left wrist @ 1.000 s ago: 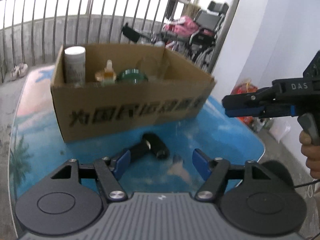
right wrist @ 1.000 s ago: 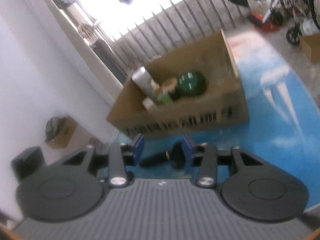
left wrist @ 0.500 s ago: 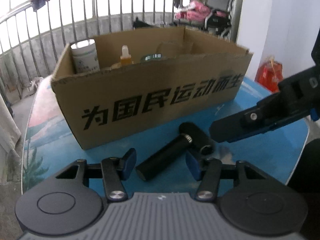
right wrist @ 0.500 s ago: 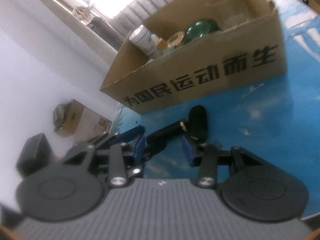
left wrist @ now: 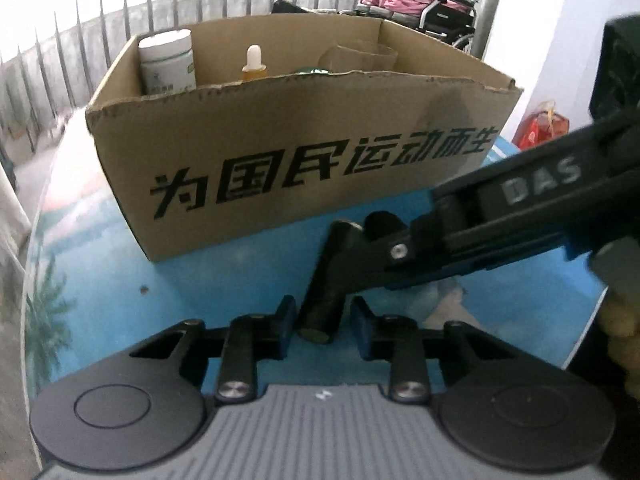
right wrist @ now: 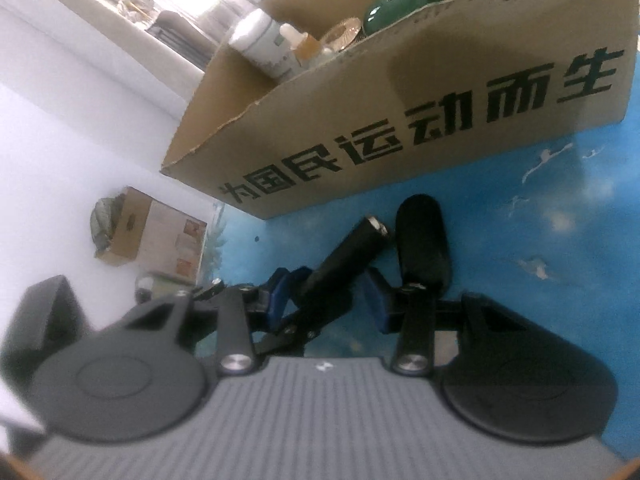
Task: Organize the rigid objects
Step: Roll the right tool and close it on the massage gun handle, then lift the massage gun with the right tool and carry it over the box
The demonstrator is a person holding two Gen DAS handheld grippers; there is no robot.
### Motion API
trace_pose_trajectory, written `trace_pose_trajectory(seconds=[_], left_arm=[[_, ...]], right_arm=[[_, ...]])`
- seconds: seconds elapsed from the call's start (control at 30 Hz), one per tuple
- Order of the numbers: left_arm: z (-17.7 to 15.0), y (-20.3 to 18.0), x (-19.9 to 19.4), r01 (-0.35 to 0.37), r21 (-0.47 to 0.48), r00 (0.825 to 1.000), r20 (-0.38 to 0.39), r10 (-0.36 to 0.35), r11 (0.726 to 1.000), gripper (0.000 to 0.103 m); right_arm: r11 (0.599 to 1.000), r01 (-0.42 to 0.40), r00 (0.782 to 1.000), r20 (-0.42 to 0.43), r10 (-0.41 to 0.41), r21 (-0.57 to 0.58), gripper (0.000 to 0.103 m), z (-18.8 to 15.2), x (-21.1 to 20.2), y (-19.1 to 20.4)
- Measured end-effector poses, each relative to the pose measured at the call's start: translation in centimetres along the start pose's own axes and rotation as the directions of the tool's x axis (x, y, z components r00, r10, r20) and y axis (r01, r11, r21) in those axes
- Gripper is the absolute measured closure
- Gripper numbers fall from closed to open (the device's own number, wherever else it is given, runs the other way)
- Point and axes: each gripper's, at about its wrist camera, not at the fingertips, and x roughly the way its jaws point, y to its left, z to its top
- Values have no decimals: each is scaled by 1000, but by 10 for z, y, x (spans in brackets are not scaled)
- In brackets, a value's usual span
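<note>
A black T-shaped tool lies on the blue table (left wrist: 208, 292) in front of the cardboard box (left wrist: 300, 152). Its handle (left wrist: 324, 280) points toward me and its head (right wrist: 422, 248) rests near the box. My left gripper (left wrist: 324, 316) straddles the handle's near end. Its jaws are closing, and narrow gaps still show beside the handle. My right gripper (right wrist: 326, 298) reaches in from the right and straddles the handle (right wrist: 352, 248) farther up, open, pads off it. In the left wrist view the right gripper's finger (left wrist: 384, 256) hides the handle's middle.
The box (right wrist: 400, 100) holds a white jar (left wrist: 166, 64), a dropper bottle (left wrist: 254, 60) and a green bowl (right wrist: 400, 4). A railing (left wrist: 100, 20) and a wheelchair (left wrist: 444, 12) stand behind. A red bag (left wrist: 540, 124) and a small carton (right wrist: 156, 232) sit off the table.
My left gripper sank toward the handle's end and its jaws narrowed around it. The right gripper came down from the right and now straddles the handle.
</note>
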Motion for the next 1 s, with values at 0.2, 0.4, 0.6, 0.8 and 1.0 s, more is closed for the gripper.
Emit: trace_pose_trajectory(seconds=[0.2, 0.4, 0.6, 0.8, 1.0], left_arm=[[-3, -5, -4, 12, -39, 1000, -8, -12, 999, 79], [-1, -8, -2, 15, -47, 1000, -9, -15, 999, 79], [2, -6, 0, 13, -50, 1000, -8, -14, 999, 79], [4, -4, 2, 22, -52, 1000, 1, -22, 998, 77], [-3, -2, -4, 39, -106, 999, 16, -37, 994, 79]], right_arm=[[999, 37, 999, -22, -38, -6, 62, 1, 13, 6], [998, 63, 998, -26, -64, -20, 62, 3, 22, 11], [994, 91, 996, -15, -92, -59, 65, 7, 26, 15], [989, 118, 993, -10, -120, -89, 71, 7, 28, 18], [991, 113, 993, -14, -114, -77, 70, 9, 25, 15]])
